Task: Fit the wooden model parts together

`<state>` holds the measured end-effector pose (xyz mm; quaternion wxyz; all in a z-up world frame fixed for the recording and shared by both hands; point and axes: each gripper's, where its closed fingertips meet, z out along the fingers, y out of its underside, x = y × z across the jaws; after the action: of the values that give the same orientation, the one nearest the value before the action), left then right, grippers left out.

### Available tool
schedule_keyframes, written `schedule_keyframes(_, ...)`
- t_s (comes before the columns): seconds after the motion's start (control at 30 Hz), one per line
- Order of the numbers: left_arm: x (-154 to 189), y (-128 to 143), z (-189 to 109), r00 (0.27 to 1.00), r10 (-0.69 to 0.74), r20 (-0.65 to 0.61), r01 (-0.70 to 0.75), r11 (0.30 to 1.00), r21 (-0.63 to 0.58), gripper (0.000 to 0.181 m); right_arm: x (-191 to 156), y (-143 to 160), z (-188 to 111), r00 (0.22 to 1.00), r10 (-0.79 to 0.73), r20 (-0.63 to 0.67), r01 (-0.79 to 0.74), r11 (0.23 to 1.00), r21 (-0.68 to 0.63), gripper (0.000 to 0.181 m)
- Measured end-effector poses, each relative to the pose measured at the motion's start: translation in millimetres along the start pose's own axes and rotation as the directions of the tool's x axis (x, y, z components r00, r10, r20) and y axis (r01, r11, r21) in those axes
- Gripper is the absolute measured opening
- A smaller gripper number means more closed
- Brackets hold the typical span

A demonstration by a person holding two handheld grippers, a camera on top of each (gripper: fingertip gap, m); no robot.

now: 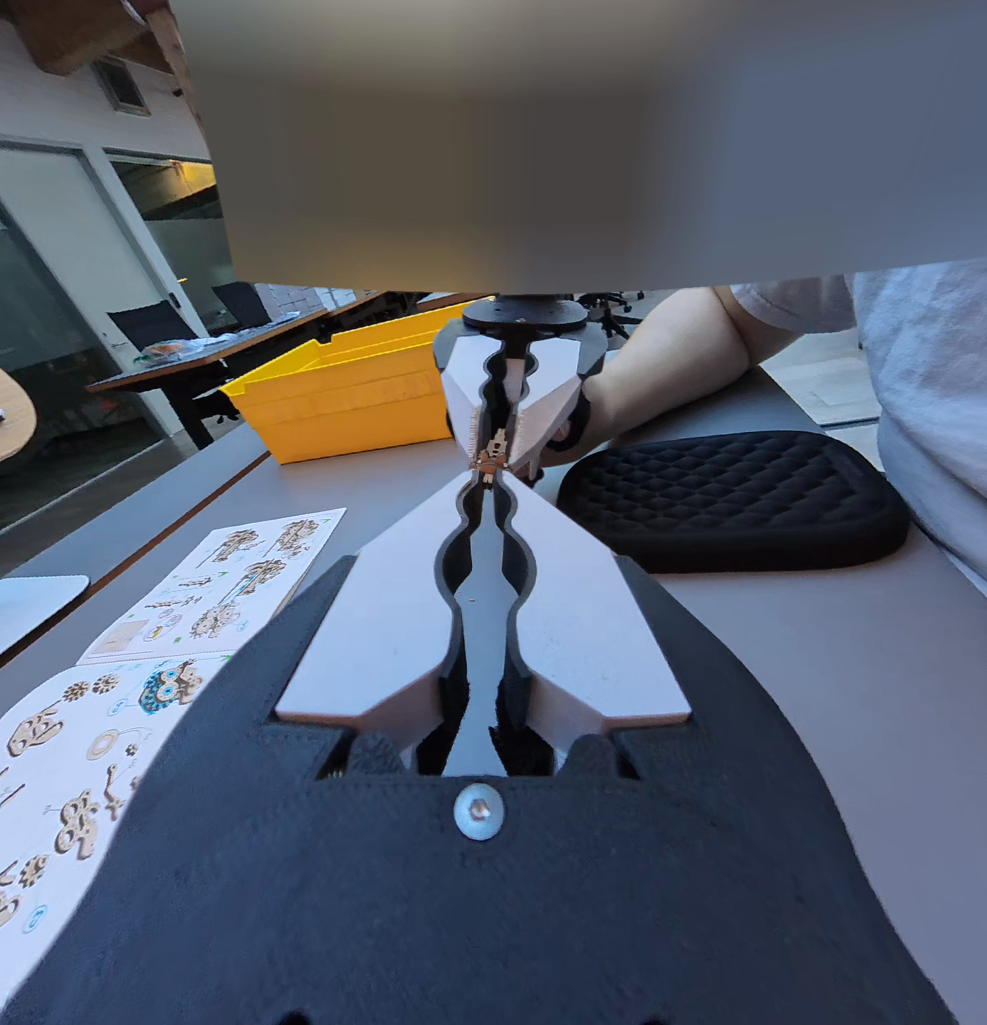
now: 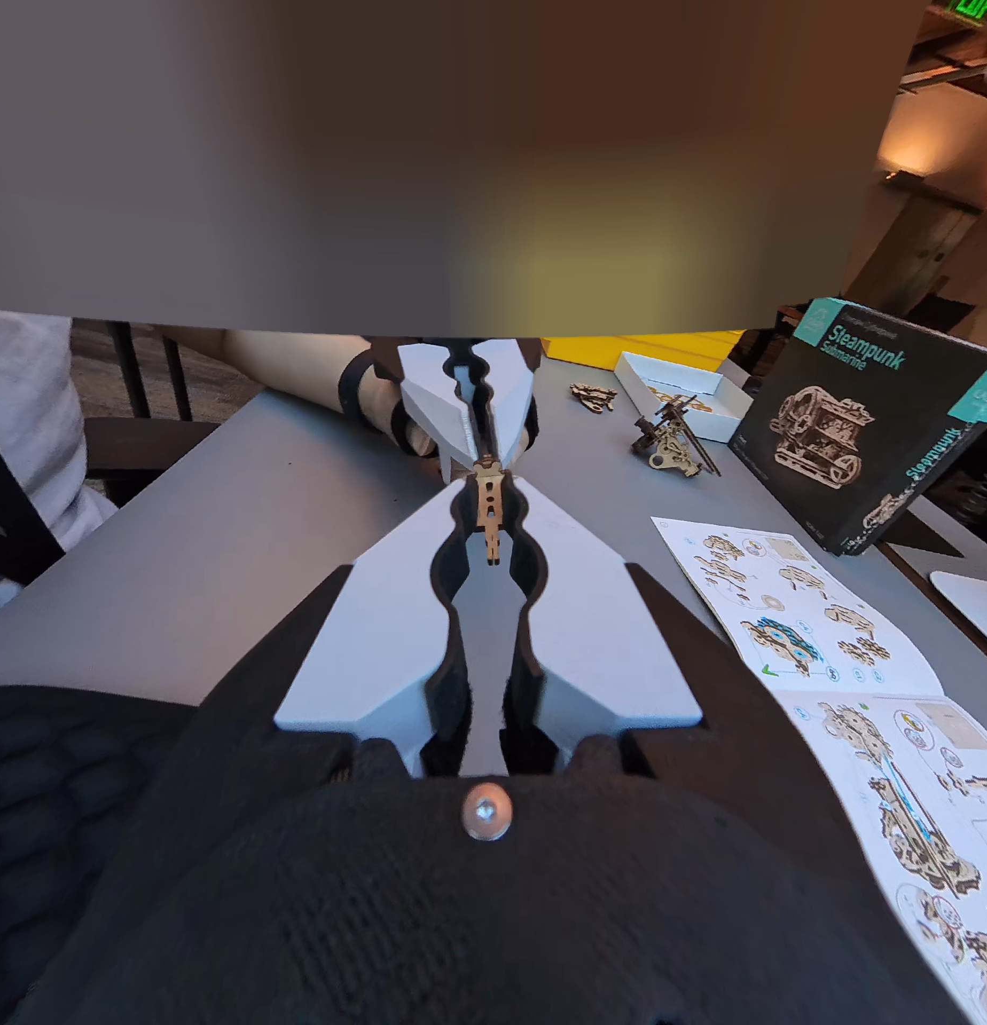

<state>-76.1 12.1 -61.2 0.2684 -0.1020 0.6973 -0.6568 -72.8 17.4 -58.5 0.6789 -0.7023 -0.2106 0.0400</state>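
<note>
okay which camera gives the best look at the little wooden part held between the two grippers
The right wrist view: the wooden part shows lengthwise, holes visible, clamped in the right gripper. The left wrist view shows only its small tip between both grippers' fingertips.

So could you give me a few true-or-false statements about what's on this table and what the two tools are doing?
1. Both grippers, left and right, are shut on wooden parts. True.
2. The yellow bin is on the floor. False: it stands on the table.
3. The model box lies flat. False: it stands upright.
4. An instruction sheet lies open on the table. True.
5. A part-built wooden model stands near the box. True.
</note>
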Motion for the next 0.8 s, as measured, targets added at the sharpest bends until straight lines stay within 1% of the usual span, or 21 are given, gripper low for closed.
schedule_keyframes(0.07,-7.7,-0.3,0.9,0.998,-0.007,0.067,0.007,1.000,0.003,0.001,6.8,-0.2,0.1,0.998,0.029,-0.048,-0.028,1.000,0.004,0.006)
schedule_keyframes(0.17,-13.1,-0.5,1.0,0.993,-0.020,0.113,0.019,1.000,0.010,0.001,10.3,-0.1,0.7,0.996,0.052,-0.079,-0.051,0.999,0.007,0.006)
schedule_keyframes(0.23,-10.0,-1.7,0.6,0.996,-0.021,0.084,0.019,1.000,0.017,0.001,5.9,-2.0,0.6,0.998,0.054,-0.046,-0.053,0.998,0.018,0.006)
schedule_keyframes(0.4,5.9,-2.2,-0.4,0.999,-0.004,-0.042,0.004,1.000,0.004,0.000,-9.6,-1.6,0.2,0.996,0.028,0.088,-0.029,1.000,0.005,0.006)
schedule_keyframes(0.5,11.6,0.7,-1.6,0.996,0.004,-0.092,-0.005,1.000,-0.016,0.000,-14.1,1.7,1.3,0.993,0.020,0.116,-0.018,1.000,-0.014,0.006)
schedule_keyframes(0.8,18.5,3.1,-4.1,0.988,0.016,-0.154,-0.024,0.999,-0.047,0.000,-21.7,3.5,3.1,0.987,0.037,0.158,-0.034,0.999,-0.021,0.006)
